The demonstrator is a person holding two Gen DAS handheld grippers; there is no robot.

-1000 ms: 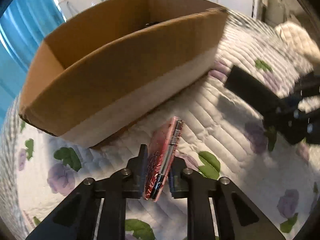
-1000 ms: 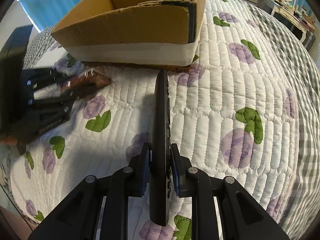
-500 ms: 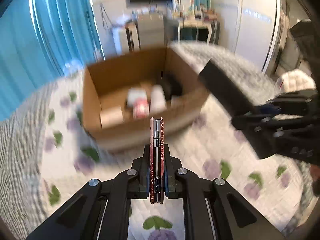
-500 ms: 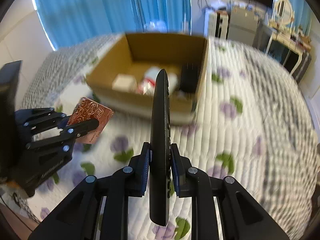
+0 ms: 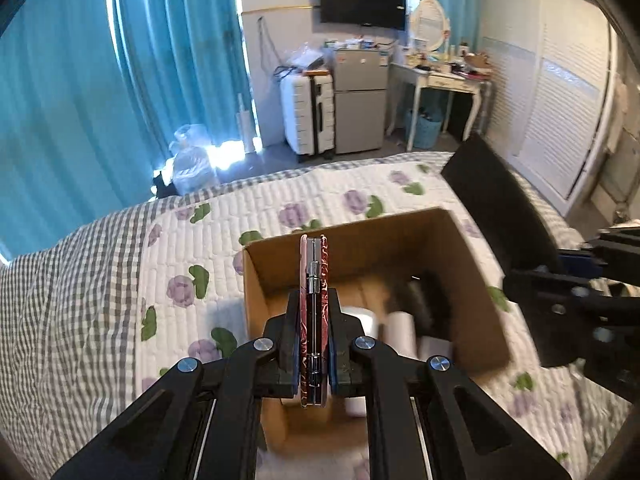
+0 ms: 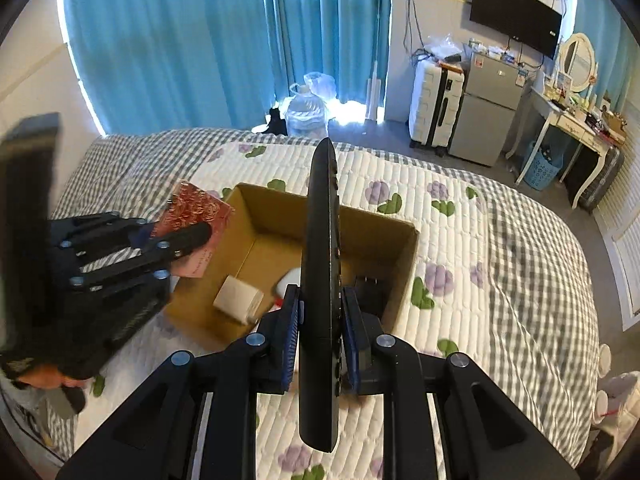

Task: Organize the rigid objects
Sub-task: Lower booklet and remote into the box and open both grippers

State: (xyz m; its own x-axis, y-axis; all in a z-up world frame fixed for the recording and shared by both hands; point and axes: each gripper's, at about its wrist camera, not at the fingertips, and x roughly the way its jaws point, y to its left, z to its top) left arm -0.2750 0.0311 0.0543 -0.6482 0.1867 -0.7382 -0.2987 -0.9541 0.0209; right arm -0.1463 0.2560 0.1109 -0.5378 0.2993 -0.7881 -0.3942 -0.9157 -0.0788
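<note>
An open cardboard box (image 6: 256,236) sits on the quilted bed (image 6: 480,248), already holding a pale small carton (image 6: 239,298) and dark items; nothing covers its mouth; the left hand-held gripper (image 5: 314,344) is clenched on a red patterned folding case (image 5: 314,292) held edge-up above the box — the right hand-held gripper (image 6: 320,330) clamps a black remote (image 6: 322,240) upright over it.

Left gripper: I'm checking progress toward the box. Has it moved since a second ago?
Yes. The left gripper, shut on the red case, rose from quilt level to above the cardboard box.
</note>
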